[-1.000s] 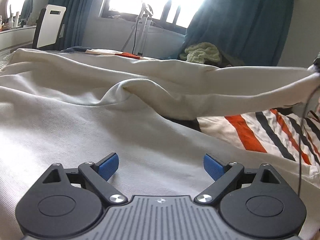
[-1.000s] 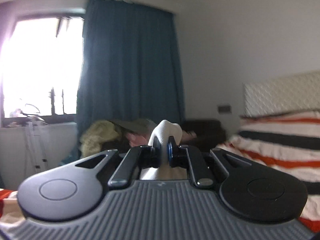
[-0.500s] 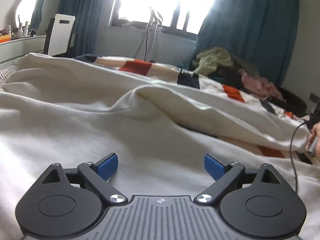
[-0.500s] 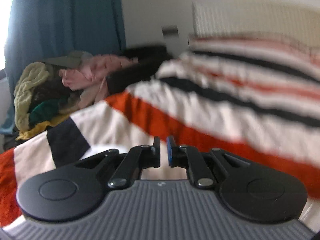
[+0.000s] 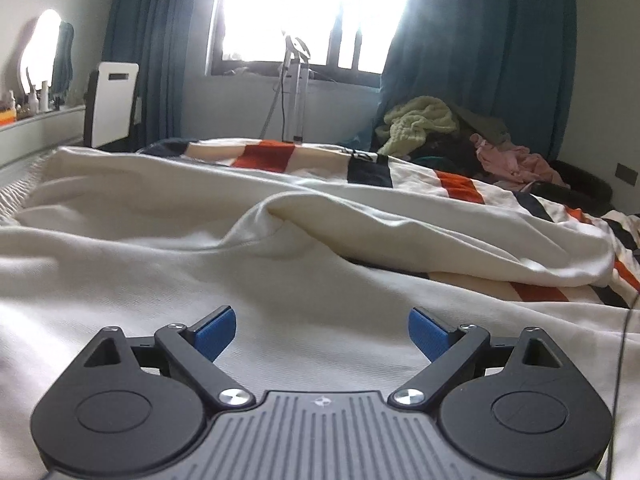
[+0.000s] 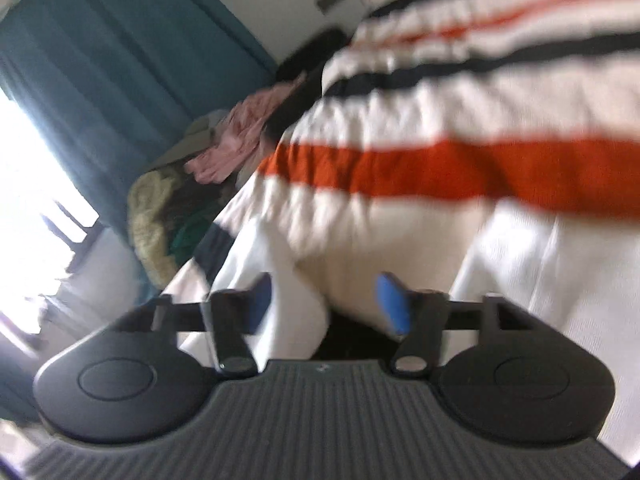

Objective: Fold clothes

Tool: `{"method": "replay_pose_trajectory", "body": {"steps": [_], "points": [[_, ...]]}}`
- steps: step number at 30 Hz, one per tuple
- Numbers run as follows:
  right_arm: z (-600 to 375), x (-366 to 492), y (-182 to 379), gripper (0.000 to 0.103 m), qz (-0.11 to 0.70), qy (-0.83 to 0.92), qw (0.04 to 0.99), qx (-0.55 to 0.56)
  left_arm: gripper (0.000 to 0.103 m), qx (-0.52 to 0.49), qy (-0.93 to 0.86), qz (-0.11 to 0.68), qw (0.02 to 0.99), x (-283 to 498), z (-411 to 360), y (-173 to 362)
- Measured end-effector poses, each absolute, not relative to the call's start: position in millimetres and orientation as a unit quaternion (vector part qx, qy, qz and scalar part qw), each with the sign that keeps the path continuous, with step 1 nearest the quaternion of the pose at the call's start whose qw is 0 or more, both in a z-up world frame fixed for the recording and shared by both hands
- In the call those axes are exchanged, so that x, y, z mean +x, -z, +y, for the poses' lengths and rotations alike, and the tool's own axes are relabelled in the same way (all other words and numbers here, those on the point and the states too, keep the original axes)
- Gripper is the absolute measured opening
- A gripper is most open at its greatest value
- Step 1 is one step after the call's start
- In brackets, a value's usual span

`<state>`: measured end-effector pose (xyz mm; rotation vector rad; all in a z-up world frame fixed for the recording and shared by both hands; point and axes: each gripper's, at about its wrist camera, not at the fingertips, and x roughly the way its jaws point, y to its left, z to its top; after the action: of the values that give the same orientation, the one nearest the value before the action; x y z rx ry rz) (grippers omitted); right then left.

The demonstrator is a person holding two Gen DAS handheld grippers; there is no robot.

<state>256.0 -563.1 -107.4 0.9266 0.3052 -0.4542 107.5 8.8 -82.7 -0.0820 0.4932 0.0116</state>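
L gripper [image 5: 322, 334] sits low over the cream garment [image 5: 160, 264], blue pads wide apart w/ nothing between them, fabric spread flat just beneath. R gripper [image 6: 324, 302] is tilted, view blurred; its jaws are opening, and a fold of the cream garment [image 6: 296, 312] lies between the pads, nearer the left pad, not pinched. The garment covers most of the near bed in the L view; a thick fold ridge runs across mid-scene, its loose sleeve end draping down to the right. Beyond lies the striped blanket [image 5: 460, 188], white w/ orange and black bands, reaching far right. Farther back, right, a clothes pile [image 5: 424, 120] sits by blue curtains [image 5: 480, 52]; the bright window [image 5: 312, 12] is at the far centre.
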Motion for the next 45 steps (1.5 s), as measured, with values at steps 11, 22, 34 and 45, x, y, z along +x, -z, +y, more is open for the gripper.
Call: {"method": "replay_pose_trajectory", "body": {"steps": [11,22,34,45], "points": [[-542.3,306.9,156.6,0.063,0.216,0.014,0.791,0.572,0.097,0.074,-0.046,0.223,0.971,134.8,-1.9,53.9],[-547.7,368.0,173.2,0.063,0.153,0.023,0.806,0.571,0.09,0.182,-0.045,0.26,0.947,236.9,-3.2,92.2],[-585.0,378.1,170.8,0.014,0.06,0.077,0.795,0.599,0.028,0.091,-0.004,0.265,0.96,245.8,27.6,90.4],[-619.6,318.9,133.7,0.009,0.026,0.231,0.825,0.515,0.019,0.116,0.023,0.254,0.96,221.0,20.8,78.8]]}}
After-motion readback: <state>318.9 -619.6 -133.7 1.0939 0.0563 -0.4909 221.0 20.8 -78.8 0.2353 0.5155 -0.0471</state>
